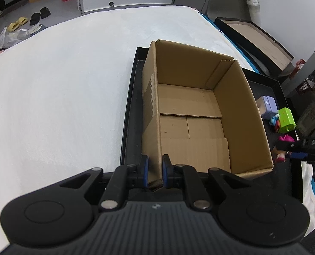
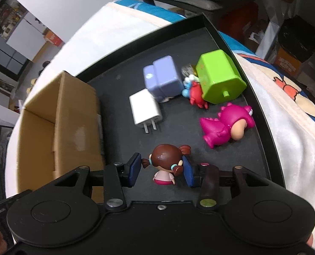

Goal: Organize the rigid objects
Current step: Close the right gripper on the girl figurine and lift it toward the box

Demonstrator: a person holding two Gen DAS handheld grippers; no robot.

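**A:** Which step now?

**B:** Picking the first toy, to judge from the bare floor of the cardboard box. Left gripper clamped on the near wall of the box, one pad outside, one inside, probably to steady it on the black tray.

**A:** And the right gripper?

**B:** Jaws apart, with the girl doll standing between them. Right pad seems to touch a pigtail; left pad near but a small gap visible. Not gripped yet, apparently.

**A:** Other toys?

**B:** All ahead of the right jaws: white charger, purple block, green toy house, small red and blue figure, pink dinosaur doll. Box to the left of those jaws.

**A:** Next move?

**B:** Probably closing on the round head, gently and centred, because of slip risk. Then lifting, going left over the box wall, releasing inside.
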